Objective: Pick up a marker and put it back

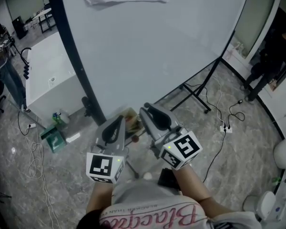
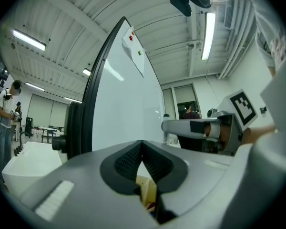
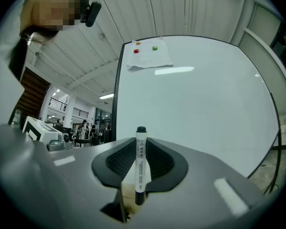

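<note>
A white marker [image 3: 140, 163] with a black cap stands upright between the ribbed pads of my right gripper [image 3: 141, 144], which is shut on it; the cap sticks up above the jaws. In the head view the right gripper [image 1: 150, 109] points at the foot of the whiteboard [image 1: 148, 42], and the marker itself is hidden there. My left gripper [image 2: 142, 144] is shut with its pads meeting at the tips and nothing between them. It sits just left of the right gripper [image 2: 200, 128], over a small tan box [image 1: 131, 119] at the board's base.
The whiteboard's black frame and stand legs [image 1: 195, 92] reach across the grey floor. Cables and a power strip [image 1: 225, 127] lie at the right. A white table [image 1: 47, 75] and green items [image 1: 52, 137] stand at the left. A person [image 1: 271, 61] stands at far right.
</note>
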A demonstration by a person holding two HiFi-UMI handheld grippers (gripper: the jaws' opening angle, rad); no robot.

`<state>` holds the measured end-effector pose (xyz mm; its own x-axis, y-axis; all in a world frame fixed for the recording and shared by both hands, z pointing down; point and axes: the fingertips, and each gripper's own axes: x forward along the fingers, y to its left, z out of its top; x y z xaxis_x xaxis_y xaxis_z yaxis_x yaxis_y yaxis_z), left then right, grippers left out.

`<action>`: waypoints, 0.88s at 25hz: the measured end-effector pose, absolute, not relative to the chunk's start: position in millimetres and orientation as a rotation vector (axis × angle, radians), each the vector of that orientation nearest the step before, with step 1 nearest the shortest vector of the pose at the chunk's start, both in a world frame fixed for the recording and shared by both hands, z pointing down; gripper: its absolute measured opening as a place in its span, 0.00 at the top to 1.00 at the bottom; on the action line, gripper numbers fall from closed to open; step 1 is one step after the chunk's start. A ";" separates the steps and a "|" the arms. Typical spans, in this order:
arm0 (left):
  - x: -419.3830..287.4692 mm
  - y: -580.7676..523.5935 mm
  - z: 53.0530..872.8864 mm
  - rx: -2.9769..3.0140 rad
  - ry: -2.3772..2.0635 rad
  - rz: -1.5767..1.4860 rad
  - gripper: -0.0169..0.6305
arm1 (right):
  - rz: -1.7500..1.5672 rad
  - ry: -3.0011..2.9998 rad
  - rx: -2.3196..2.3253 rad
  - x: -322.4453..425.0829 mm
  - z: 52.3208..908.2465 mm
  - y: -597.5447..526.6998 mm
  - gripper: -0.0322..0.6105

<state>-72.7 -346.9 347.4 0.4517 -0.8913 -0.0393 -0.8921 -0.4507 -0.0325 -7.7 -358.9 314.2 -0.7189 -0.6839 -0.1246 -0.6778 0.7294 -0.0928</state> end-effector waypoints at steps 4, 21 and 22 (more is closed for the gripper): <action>-73.7 -348.0 342.2 -2.637 1.625 0.057 0.98 | -0.033 2.759 -1.112 -5.9 308.3 -357.1 0.85; -78.5 -348.6 341.5 -2.632 1.611 0.079 0.97 | -0.127 2.878 -1.136 -24.7 359.7 -375.7 0.85; -79.7 -349.6 341.6 -2.632 1.614 0.080 0.97 | -0.150 2.897 -1.137 -27.4 367.4 -377.2 0.85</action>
